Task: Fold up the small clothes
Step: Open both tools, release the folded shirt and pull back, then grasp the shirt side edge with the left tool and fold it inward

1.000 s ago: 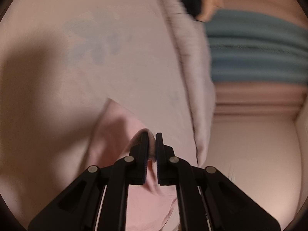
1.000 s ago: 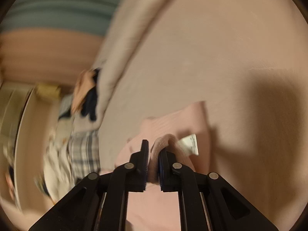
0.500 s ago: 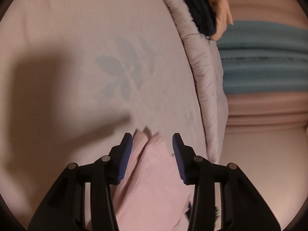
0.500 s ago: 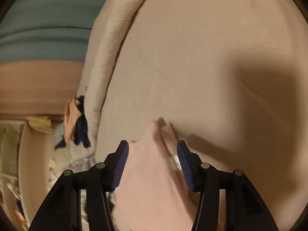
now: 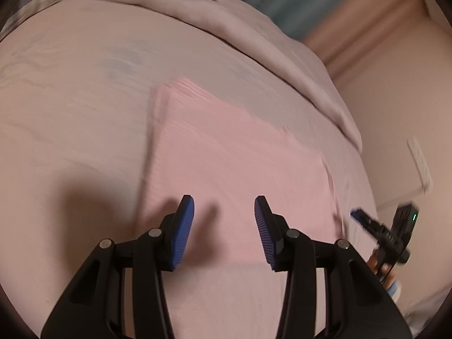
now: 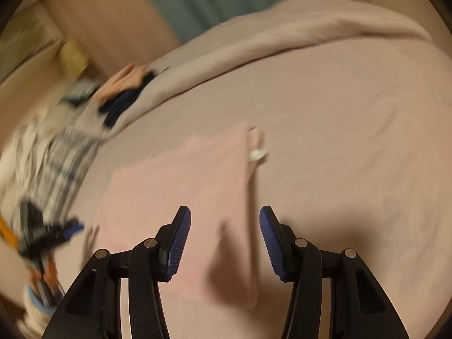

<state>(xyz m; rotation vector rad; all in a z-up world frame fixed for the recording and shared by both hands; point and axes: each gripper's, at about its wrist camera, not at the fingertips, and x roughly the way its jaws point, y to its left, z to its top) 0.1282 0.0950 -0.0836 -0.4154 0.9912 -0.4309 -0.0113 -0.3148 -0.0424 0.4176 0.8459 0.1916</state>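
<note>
Pink garment (image 5: pixel 234 158) lies flat on bed (image 5: pixel 70 118), folded into neat rectangle, white tag (image 6: pixel 258 154) poking out at far corner. Just released: a second ago both claws pinched its edge. Left claw (image 5: pixel 224 226) open, empty, above near edge. Right claw (image 6: pixel 225 240) open, empty. This fold looks complete. No containers visible; loose clothes pile (image 6: pixel 56 147) sits at bed's edge, likely next.
</note>
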